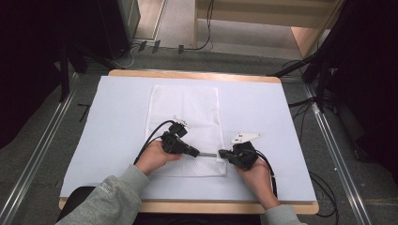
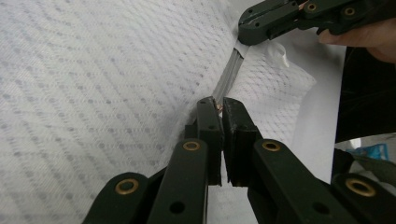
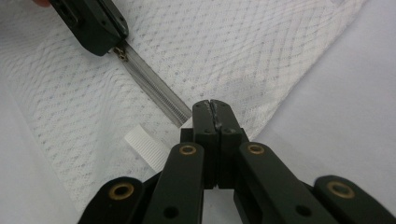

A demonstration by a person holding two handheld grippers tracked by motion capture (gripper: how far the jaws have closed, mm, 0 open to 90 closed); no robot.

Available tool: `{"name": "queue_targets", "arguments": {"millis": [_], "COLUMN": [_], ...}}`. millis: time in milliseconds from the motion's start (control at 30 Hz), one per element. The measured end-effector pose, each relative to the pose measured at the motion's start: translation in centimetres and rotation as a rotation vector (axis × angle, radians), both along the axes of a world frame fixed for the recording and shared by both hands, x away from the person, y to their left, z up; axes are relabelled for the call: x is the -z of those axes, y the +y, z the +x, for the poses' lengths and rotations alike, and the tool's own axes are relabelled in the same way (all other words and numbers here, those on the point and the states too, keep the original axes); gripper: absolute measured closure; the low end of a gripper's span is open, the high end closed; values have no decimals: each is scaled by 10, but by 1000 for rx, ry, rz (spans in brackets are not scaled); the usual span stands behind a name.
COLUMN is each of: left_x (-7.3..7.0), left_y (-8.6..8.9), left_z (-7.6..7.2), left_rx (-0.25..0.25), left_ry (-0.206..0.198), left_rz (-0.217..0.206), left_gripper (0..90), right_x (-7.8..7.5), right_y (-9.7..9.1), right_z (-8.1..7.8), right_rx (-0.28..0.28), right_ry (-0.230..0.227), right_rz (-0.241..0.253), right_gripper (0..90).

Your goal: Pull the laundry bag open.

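Both grippers are clamped on the same zipper: the left gripper (image 1: 196, 152) has its jaws closed on what looks like the small brass pull (image 2: 217, 105), and the right gripper (image 1: 222, 153) is pinched shut on the fabric at the zipper's (image 1: 207, 154) far end. That grey zipper runs as a short band between the two tips, low in the middle of the high view; in the left gripper view it climbs from the jaws toward the upper right, and in the right gripper view it slants from the upper left down to the jaws. It belongs to a white mesh laundry bag (image 1: 184, 108) lying flat on the white table cover (image 1: 263, 108), its long side running up the frame. A white ribbed loop tab (image 3: 145, 145) sticks out at the left of the right gripper's jaws.

The work in hand looks like sliding the zipper while the other end is anchored. The pull is small and held only at the very tips, so it could slip free if the left hand tugs off the line of the teeth. Loose mesh beside the track could also be drawn into the slider and jam it, and if the right grip gives, the whole bag would drag across the cover instead of the slider moving.
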State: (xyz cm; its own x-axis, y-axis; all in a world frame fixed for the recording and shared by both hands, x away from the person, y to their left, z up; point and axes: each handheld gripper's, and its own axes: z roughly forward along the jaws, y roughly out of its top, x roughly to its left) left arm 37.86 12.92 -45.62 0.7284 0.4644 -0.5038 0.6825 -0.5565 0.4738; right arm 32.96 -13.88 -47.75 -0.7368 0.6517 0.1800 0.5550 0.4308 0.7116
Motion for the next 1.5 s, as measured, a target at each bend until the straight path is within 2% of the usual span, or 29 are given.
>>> {"name": "queue_targets", "arguments": {"millis": [333, 433, 900, 1100, 1500], "left_x": [-5, -6, -11, -13, -11], "left_y": [10, 16, 39, 51, 54], "left_z": [0, 0, -2, -1, -3], "left_rx": [-2, -15, -32, -50, -35], "left_ry": [4, 12, -3, 6, 19], "left_rz": [1, 1, -7, -15, -5], "left_gripper": [881, 881, 880, 880, 881], "right_x": [0, 0, 0, 0, 0], "right_y": [0, -1, -1, -1, -1], "right_z": [1, 2, 3, 3, 4], "right_rx": [-2, -6, -11, -11, -11], "right_ry": [7, 8, 16, 19, 21], "right_rz": [0, 2, 4, 6, 8], "right_gripper": [900, 900, 900, 900, 900]}}
